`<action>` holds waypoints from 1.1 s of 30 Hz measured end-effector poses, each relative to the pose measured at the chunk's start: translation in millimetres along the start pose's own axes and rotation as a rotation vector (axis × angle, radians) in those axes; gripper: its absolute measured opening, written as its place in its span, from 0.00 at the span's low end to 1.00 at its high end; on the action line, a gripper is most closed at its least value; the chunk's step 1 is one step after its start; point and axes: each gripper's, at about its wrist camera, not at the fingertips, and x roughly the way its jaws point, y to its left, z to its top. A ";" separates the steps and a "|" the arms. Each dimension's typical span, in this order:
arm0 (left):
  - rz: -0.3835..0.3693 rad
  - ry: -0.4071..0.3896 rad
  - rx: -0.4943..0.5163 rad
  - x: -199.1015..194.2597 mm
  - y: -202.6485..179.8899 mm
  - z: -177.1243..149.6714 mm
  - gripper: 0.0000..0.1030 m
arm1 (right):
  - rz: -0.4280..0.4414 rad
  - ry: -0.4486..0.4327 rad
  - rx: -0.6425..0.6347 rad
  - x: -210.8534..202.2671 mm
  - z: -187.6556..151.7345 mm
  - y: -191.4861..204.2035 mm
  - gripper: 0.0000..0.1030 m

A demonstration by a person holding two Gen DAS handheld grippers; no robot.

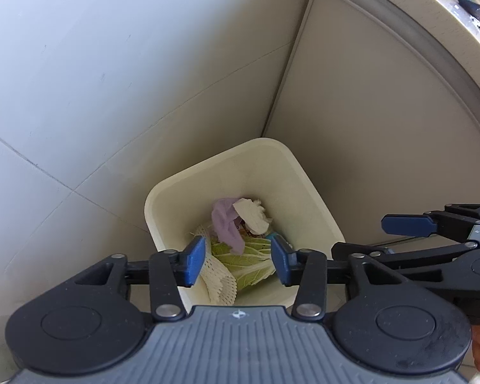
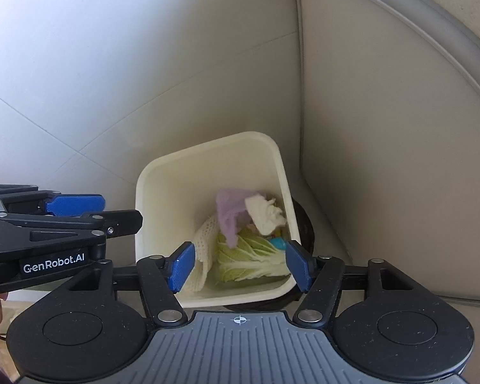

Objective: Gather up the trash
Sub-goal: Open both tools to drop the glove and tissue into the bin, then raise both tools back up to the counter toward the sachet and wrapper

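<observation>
A cream bin (image 1: 163, 198) (image 2: 150, 179) stands on the floor in a corner beside a cabinet. Inside lie a purple glove (image 1: 225, 224) (image 2: 230, 211), crumpled white tissue (image 1: 252, 216) (image 2: 265, 212), a cabbage leaf (image 1: 246, 262) (image 2: 249, 262) and white foam netting (image 1: 219, 283) (image 2: 203, 252). My left gripper (image 1: 236, 260) is open and empty above the bin's near rim. My right gripper (image 2: 240, 264) is open and empty above the bin too. Each shows in the other's view, the right one (image 1: 409, 225) at the right edge, the left one (image 2: 76, 204) at the left edge.
Pale tiled floor (image 1: 80, 96) lies left of the bin. A beige cabinet door (image 1: 384, 128) (image 2: 384, 160) stands right of it, with a countertop (image 1: 448, 16) above holding small items. A dark round object (image 2: 304, 227) sits behind the bin's right side.
</observation>
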 end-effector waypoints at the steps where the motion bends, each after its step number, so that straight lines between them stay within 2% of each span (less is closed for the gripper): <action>1: 0.000 0.000 -0.001 -0.7 -0.1 -0.6 0.43 | 0.001 0.001 0.002 -0.6 0.5 -0.6 0.63; 7: 0.007 0.003 -0.004 -3.9 -1.8 -0.2 0.44 | -0.004 -0.003 -0.012 5.9 8.7 1.1 0.63; 11: 0.014 -0.002 -0.008 -0.5 -2.2 2.2 0.54 | -0.006 -0.017 -0.029 3.2 6.1 2.9 0.64; 14: 0.014 -0.012 -0.009 -3.3 -3.2 2.2 0.61 | 0.002 -0.030 -0.042 -2.7 3.0 -0.8 0.68; 17: 0.015 -0.021 -0.009 -10.4 -4.3 1.6 0.64 | 0.014 -0.045 -0.068 -11.2 0.0 -3.0 0.68; 21: 0.020 -0.043 -0.002 -25.8 -8.7 2.4 0.68 | 0.039 -0.079 -0.137 -30.1 -5.1 -3.0 0.68; 22: 0.028 -0.056 0.012 -29.6 -12.1 2.6 0.72 | 0.050 -0.087 -0.156 -36.9 -6.7 -3.9 0.68; 25: 0.038 -0.091 0.059 -48.3 -20.4 4.8 0.78 | 0.077 -0.115 -0.202 -57.4 -9.7 -7.5 0.73; 30: 0.021 -0.134 0.084 -81.2 -33.2 12.9 0.88 | 0.105 -0.170 -0.254 -93.8 -11.7 -14.8 0.76; 33: 0.004 -0.158 0.097 -98.5 -41.9 19.0 0.95 | 0.123 -0.210 -0.283 -118.6 -11.6 -21.7 0.81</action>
